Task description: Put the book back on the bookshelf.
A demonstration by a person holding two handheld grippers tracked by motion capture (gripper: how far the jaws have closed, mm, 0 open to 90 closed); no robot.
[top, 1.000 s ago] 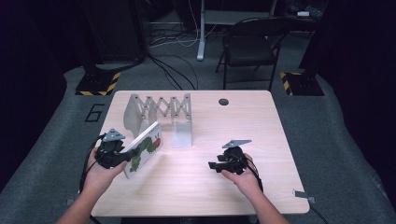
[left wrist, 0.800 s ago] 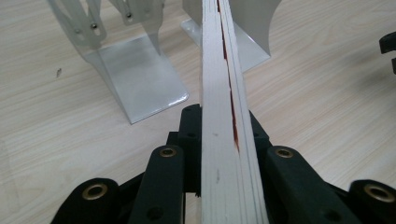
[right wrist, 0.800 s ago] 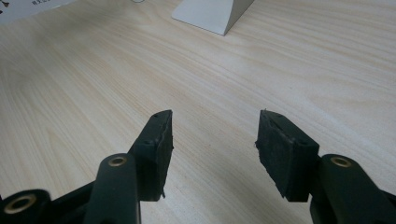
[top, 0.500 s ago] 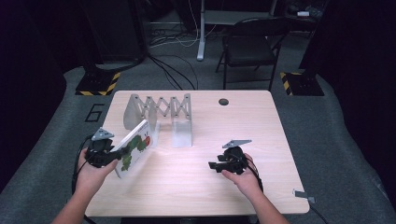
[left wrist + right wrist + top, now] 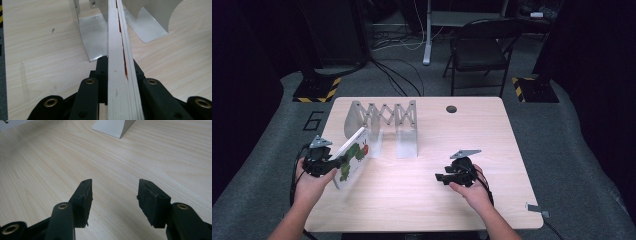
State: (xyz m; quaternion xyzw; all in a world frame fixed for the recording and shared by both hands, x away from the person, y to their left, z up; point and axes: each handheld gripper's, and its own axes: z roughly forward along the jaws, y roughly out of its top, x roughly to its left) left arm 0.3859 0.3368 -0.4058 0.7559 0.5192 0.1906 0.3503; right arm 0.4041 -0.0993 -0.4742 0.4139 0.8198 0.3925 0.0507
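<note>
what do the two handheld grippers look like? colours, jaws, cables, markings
Both are black. The left gripper and the right gripper each carry a grey three-cornered plate on top and trail a black cable. In the gripper views the jaws are black linkage arms with brass-coloured pivot bushings, ending in flat black rectangular pads. No markings visible. The forearms are bare, no sleeves.

High view above the table [image 5: 422, 200] looking forward and down, gripper views low, close, sharing its wood.
</note>
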